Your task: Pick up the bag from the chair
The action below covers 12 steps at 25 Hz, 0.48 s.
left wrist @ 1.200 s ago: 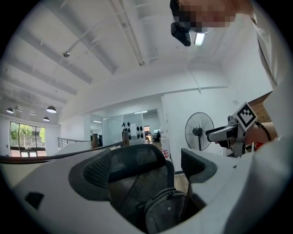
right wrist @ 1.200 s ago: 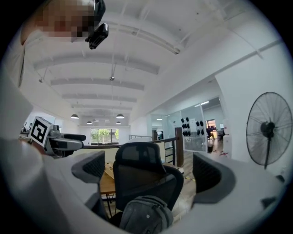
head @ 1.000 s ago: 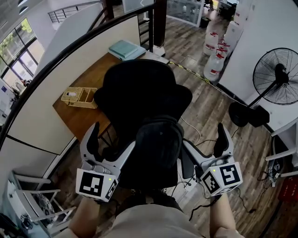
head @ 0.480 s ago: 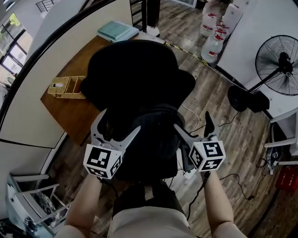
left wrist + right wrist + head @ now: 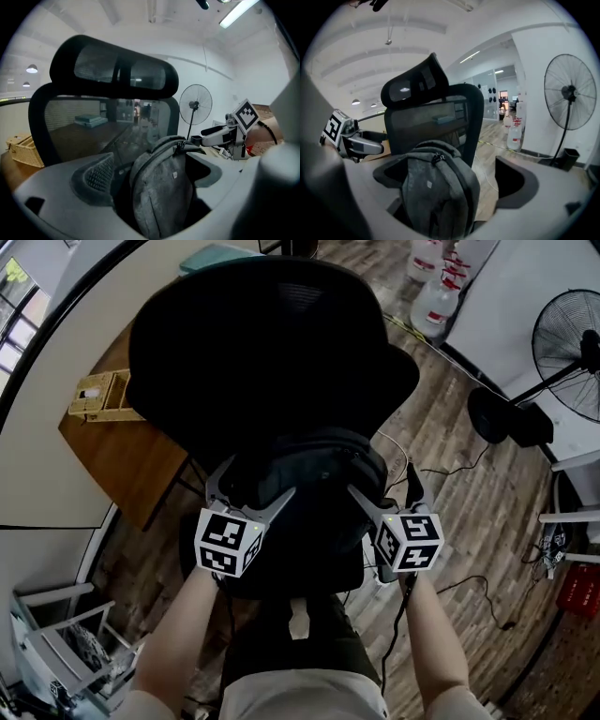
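- From the head view, a dark grey fabric backpack [image 5: 323,474] stands on the seat of a black office chair with a mesh back [image 5: 272,343].
- The left gripper [image 5: 253,482] is at one side of the bag and the right gripper [image 5: 380,482] is at the other side. A hand holds each one from below.
- A brown wooden desk [image 5: 122,451] with a small woven basket [image 5: 97,396] on it is to the left of the chair. A black standing fan [image 5: 570,329] is on the wooden floor [image 5: 450,437] to the right.
- In the left gripper view, the jaws are wide apart. The backpack stands upright between them, closer to the right jaw. I cannot tell if it touches that jaw. The right gripper shows behind the bag, off to the right.
- In the right gripper view, the jaws are wide apart too. The backpack stands between them, closer to the left jaw, with a clear gap to the right jaw. The chair back rises just behind the bag.
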Each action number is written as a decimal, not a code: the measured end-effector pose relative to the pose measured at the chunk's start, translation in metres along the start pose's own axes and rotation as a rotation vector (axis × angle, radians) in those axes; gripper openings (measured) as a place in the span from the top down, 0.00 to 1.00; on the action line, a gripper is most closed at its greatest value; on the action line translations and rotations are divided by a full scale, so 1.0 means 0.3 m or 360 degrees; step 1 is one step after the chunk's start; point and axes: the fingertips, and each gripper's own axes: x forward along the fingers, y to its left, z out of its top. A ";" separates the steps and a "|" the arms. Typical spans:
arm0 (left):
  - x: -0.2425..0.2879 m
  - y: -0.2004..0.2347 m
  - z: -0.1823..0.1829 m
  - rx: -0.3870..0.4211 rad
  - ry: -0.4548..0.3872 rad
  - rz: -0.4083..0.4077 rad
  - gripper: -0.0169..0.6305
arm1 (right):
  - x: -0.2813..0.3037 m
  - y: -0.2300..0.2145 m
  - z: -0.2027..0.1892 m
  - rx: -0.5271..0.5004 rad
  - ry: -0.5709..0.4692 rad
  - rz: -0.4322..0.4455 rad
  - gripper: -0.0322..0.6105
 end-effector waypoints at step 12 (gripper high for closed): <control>0.257 0.066 -0.375 -0.0178 0.0227 -0.0032 0.27 | 0.187 -0.060 -0.310 0.0109 0.0155 -0.0036 0.04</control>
